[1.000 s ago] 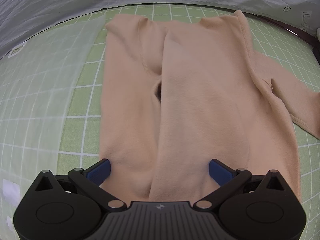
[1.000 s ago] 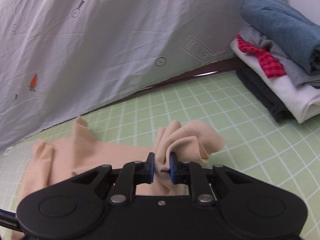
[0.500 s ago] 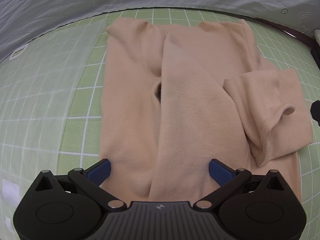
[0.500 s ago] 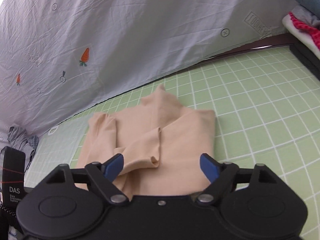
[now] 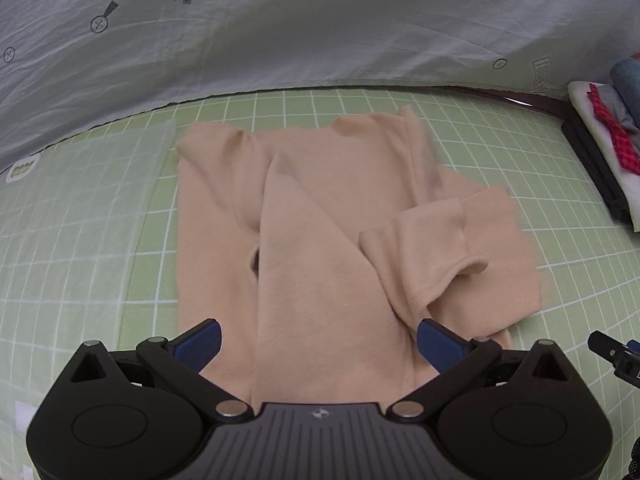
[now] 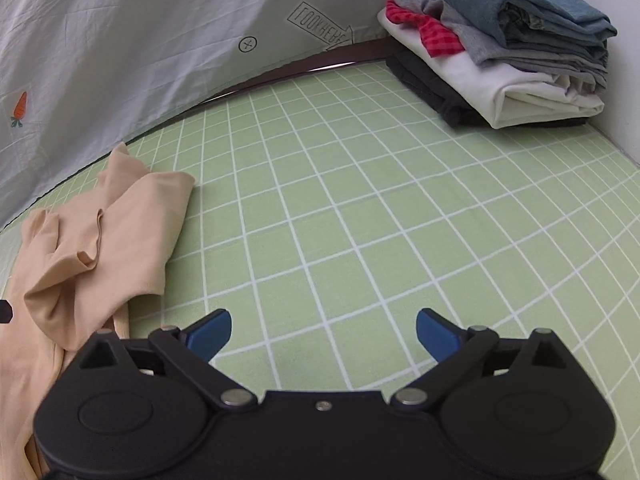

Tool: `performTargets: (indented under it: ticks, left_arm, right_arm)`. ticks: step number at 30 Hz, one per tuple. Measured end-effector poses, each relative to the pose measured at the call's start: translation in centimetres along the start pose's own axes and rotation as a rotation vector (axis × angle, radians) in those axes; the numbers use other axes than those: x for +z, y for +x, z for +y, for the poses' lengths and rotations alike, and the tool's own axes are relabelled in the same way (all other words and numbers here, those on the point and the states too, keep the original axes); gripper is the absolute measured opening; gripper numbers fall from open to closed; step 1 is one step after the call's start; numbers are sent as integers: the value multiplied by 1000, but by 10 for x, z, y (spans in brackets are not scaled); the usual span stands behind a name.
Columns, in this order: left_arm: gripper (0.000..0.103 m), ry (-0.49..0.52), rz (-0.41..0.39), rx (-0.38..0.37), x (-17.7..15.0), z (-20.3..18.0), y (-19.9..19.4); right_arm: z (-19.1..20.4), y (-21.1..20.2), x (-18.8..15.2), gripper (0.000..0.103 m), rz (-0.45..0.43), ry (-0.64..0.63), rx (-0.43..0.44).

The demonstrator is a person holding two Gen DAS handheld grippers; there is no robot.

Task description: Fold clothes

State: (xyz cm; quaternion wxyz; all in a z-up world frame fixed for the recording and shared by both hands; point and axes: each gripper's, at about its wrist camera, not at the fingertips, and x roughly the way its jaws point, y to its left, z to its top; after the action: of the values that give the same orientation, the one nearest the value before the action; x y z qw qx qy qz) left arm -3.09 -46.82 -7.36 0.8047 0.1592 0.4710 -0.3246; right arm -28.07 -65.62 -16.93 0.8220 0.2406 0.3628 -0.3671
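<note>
Peach top [image 5: 320, 240] flat on the green grid mat [image 6: 360, 220], well left of the folded clothes stack [image 6: 500, 52], just in front of the grey sheet [image 5: 320, 32]. Both sleeves laid in over the body, right sleeve [image 5: 432, 248] doubled across the right half. Step in hand, by the look of it: sleeve fold done, cross fold of the body next. Right gripper [image 6: 323, 334] released, jaws just opened wide, nothing between, hanging over bare mat right of the top. Left gripper [image 5: 318, 340] spread wide above the hem, no pinch on cloth. Next, probably: both down to the hem corners, pinch, lift toward the collar.
</note>
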Motion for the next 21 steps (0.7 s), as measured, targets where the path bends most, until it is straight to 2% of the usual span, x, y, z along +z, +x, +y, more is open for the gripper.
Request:
performTargets:
  ticks: [2,3,6,7,8,9,11,14,21]
  left_arm:
    - [90,68,-13,-62,-5,-18,2]
    - [88,103,-11,-79,-9,-26,6]
    - [77,214,0,-57,-14,-47,21]
    - [69,250,3,-44,-14,-53,25]
    - [55,278,6,-33,-14,-57,30]
    - [47,301,7,-23,-14,-60,35]
    - [13,325,11,-16,-15,-61,43]
    - [7,313,-11,-25,-10,-55,45]
    - [5,189,-161,25,-2,-9,14]
  right_arm:
    - [3,0,2,100,-9,-7,5]
    - [5,0,4,100,-14,-15,13]
    - [12,2,6,100,-16,-38,30]
    - [14,3,5,100,-8,-45,33]
    - [16,5,5,100,0,-52,36]
    - [18,7,4,100,7,-59,39]
    - [22,8,3,100,18,-76,42]
    - [27,8,-1,100,28,-99,38]
    - [44,6,-8,100,50,-113,9]
